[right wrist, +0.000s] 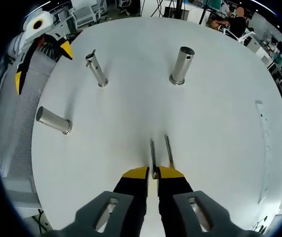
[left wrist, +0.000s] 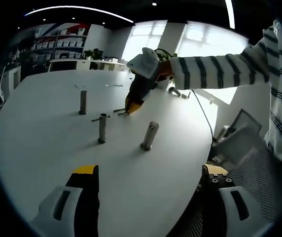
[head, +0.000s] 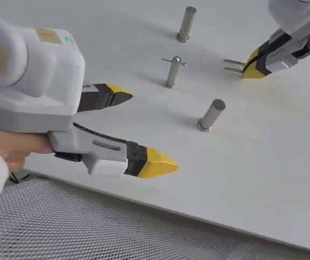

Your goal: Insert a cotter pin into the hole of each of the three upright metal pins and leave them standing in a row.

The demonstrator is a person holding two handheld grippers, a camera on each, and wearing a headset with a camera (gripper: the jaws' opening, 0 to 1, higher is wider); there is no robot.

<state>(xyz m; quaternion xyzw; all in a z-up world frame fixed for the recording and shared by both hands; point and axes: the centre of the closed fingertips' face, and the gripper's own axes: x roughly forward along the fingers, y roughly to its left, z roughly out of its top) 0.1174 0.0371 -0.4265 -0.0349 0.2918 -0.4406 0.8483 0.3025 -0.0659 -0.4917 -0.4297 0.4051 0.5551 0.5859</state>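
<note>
White tabletop point(head: 263, 179) carries everything, with grey mesh point(head: 90, 227) below its near edge. Left tool point(head: 144, 130) is big at the near left of the head view, held in a hand point(head: 14, 149). Its jaws are spread wide with nothing between them, and it hovers off the near-left side of the row, well apart from all the pins. Right tool point(right wrist: 153, 174) is at the far right of the head view, jaws pressed together, pinching the loose cotter pin point(right wrist: 159, 150) by one end. The two legs stick forward, low over the tabletop, aimed toward the row; can't tell if they touch the surface. Three metal pins stand upright on flanged bases, apart from each other in a rough line. Far pin point(head: 186, 24) is bare, near pin point(head: 212, 115) is bare and closest to the left tool, and middle pin point(head: 172, 73) is between them. Inserted cotter pin point(head: 174, 61) sits crosswise through the top of the middle pin, ends poking out both sides. The loose cotter pin is near the middle pin on its right in the head view, not touching it.
</note>
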